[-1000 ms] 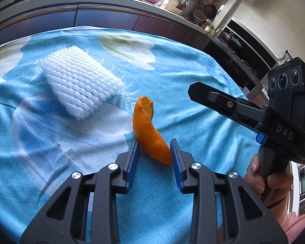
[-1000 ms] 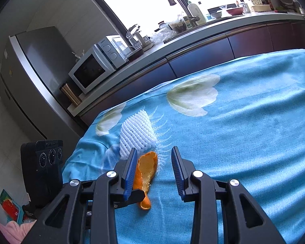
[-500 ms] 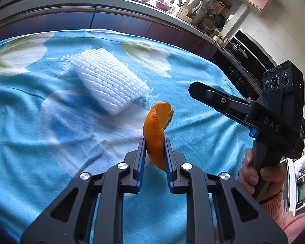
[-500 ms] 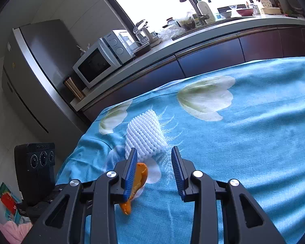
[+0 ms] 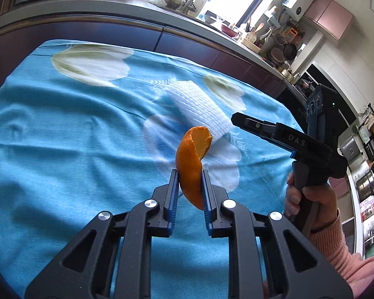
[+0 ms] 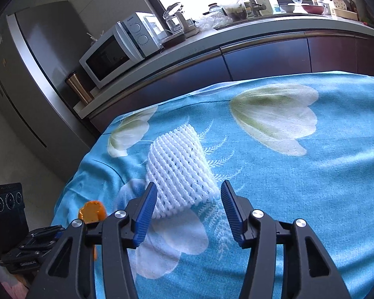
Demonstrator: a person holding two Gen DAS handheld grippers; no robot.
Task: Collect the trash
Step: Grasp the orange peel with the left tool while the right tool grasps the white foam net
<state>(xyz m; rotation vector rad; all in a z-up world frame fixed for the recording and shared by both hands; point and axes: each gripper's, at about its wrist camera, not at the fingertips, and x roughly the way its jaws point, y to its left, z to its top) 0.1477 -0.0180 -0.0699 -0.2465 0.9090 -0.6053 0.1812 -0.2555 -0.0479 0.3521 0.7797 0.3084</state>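
Observation:
My left gripper (image 5: 190, 178) is shut on a curled orange peel (image 5: 191, 159) and holds it above the blue flowered tablecloth (image 5: 62, 137). The peel also shows in the right wrist view (image 6: 92, 211), at the lower left beside the left gripper's body. A white foam fruit net (image 5: 199, 109) lies flat on the cloth beyond the peel. My right gripper (image 6: 187, 196) is open and empty, its jaws wide apart just in front of the near end of the foam net (image 6: 177, 172). Its fingers (image 5: 256, 125) reach in from the right in the left wrist view.
A kitchen counter (image 6: 212, 42) runs behind the table with a microwave (image 6: 117, 52), a faucet and bottles. A steel refrigerator (image 6: 25, 74) stands to the left. Dark cabinet fronts (image 5: 112, 35) border the table's far edge.
My left gripper closed on the orange peel, lifted it off the cloth and drew back. My right gripper opened wider and moved toward the foam net.

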